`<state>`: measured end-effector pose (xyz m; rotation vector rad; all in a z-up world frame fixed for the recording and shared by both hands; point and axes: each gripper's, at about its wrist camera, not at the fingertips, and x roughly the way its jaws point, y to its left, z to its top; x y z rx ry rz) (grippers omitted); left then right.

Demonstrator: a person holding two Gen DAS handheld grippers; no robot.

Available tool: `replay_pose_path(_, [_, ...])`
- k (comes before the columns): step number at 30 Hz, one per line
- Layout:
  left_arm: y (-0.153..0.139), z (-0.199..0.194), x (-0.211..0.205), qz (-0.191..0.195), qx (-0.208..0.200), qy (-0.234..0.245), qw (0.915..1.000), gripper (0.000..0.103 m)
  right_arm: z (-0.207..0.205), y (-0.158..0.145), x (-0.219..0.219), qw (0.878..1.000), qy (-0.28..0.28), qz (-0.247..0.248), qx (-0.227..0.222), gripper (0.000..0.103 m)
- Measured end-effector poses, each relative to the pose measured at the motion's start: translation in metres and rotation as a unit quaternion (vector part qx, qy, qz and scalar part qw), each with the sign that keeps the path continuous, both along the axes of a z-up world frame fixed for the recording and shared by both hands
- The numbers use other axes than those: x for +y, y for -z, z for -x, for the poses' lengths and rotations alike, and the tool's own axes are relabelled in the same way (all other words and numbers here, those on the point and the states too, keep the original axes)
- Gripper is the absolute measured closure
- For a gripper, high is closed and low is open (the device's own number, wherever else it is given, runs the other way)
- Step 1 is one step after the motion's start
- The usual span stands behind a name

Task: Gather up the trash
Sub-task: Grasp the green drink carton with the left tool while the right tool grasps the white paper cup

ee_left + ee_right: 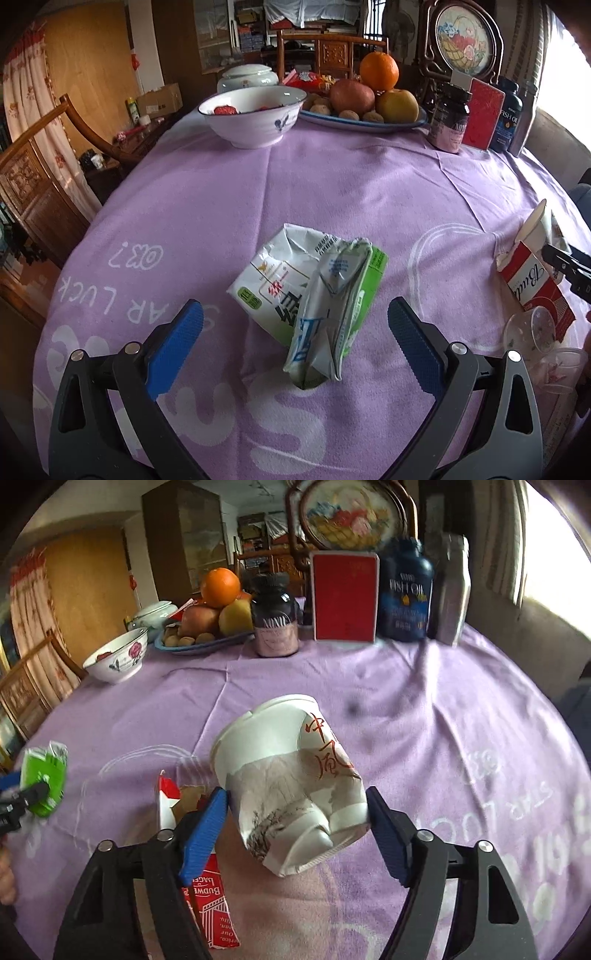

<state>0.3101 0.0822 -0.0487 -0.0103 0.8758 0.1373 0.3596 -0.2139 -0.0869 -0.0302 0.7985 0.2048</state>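
The left tongs (295, 345) stand spread wide over the lilac-clothed worktop (207, 206), their blue pads on either side of a crushed green-and-white drink carton (314, 295) that lies on the cloth, touching neither pad. The right tongs (297, 829) pinch a crumpled white paper cup with red brush lettering (295, 779), tilted on its side, its base end farther from the camera. Just left of it a torn red-and-white cardboard beer box (210, 908) lies flat. Farther back sit a white flowered ceramic bowl (255, 114), a blue-rimmed fruit plate (369, 123) and dark supplement bottles (448, 118).
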Motion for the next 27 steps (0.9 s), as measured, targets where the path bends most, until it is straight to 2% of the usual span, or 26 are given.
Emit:
replay_pose_path(3, [-0.002,-0.004,-0.002,-0.017,-0.011,-0.001,0.9998,0.007,0.0,0.0,0.005,1.0,-0.002,0.016,0.0,0.029])
replay_pose_path(8, [0.004,-0.017,-0.006,-0.041,-0.002,0.007,0.9991,0.007,-0.003,0.003,-0.006,1.0,0.007,-0.008,0.015,0.029])
replay_pose_path(14, [0.024,-0.03,0.004,0.01,0.056,0.01,0.9983,0.008,-0.01,0.012,-0.014,0.998,0.014,-0.032,0.049,0.031])
replay_pose_path(15, [0.024,-0.03,0.007,0.021,0.056,0.012,0.9981,0.021,-0.009,0.013,-0.016,0.998,0.015,-0.039,0.049,0.031])
replay_pose_path(16, [0.023,-0.029,0.008,0.029,0.056,0.016,0.9979,0.021,-0.008,0.012,-0.018,0.998,0.018,-0.043,0.046,0.033])
replay_pose_path(17, [0.02,-0.026,0.009,0.038,0.052,0.02,0.9977,0.021,-0.007,0.01,-0.019,0.998,0.02,-0.047,0.041,0.04])
replay_pose_path(19, [0.012,-0.02,0.008,0.045,0.034,0.022,0.9982,0.021,-0.002,0.007,-0.018,0.998,0.011,-0.05,0.029,0.059])
replay_pose_path(22, [-0.006,-0.006,0.004,0.038,-0.005,0.029,0.9988,0.021,0.001,0.004,-0.016,0.999,0.009,-0.045,0.02,0.059])
replay_pose_path(27, [-0.024,0.011,-0.013,0.015,-0.047,0.05,0.9975,0.021,0.003,0.0,-0.019,0.998,0.009,-0.055,0.012,0.06])
